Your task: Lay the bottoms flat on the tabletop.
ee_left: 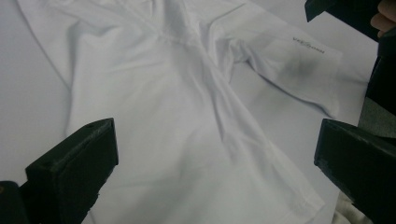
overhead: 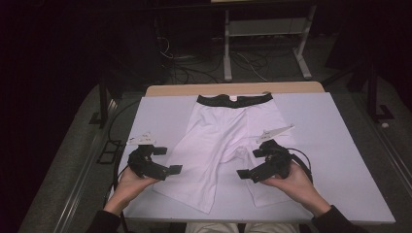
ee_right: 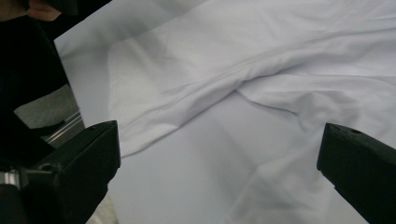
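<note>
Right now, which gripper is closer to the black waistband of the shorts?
Right, though only slightly. The right gripper sits over the shorts' right leg, below the black waistband. The left gripper is beside the left leg, over the table, a bit farther away.

Dark room, cables (overhead: 194,68) on grey floor (overhead: 63,160)

Bare table (overhead: 335,160) L+R of shorts (overhead: 223,141)

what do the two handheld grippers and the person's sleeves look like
Both grippers, left gripper and right gripper, are black, angular and blocky, with two squared black jaws. Each carries a pale grey three-cornered plate on top and trails a black cable. The person wears dark sleeves reaching the wrists.
</note>
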{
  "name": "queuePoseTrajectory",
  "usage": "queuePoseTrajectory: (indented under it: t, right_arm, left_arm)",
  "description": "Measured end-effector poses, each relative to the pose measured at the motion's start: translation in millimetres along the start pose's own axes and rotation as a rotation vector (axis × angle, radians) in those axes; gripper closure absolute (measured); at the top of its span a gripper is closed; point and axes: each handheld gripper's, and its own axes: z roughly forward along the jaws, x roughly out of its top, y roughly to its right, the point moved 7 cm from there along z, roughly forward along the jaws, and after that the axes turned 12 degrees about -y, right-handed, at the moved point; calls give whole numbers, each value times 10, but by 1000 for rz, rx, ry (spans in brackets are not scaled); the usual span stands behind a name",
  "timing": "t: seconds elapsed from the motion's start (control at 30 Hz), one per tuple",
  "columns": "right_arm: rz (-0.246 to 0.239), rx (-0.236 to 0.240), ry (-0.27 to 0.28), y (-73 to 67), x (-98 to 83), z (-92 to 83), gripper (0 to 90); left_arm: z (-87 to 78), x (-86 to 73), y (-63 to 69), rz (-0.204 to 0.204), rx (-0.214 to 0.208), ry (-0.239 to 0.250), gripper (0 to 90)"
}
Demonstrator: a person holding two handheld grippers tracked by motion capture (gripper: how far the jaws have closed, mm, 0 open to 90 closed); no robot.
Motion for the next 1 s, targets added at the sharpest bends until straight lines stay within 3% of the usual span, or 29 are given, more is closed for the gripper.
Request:
queuePoseTrajectory:
  t: [0.23,0.4,0.67,1.0]
  right_arm:
    - [33,-31,70,232,-156,-214,0]
    - [71,-48,109,406,-293,-339,0]
    - [116,-73,155,602,-533,-456,0]
    - [151,-111,217,774,-804,-519,0]
  left_arm:
    - [108,115,64,26,4,51,0]
    - [184,120,69,40,35,60,0]
    - [284,10,78,47,51,81,0]
    - [275,-144,70,45,62,123,0]
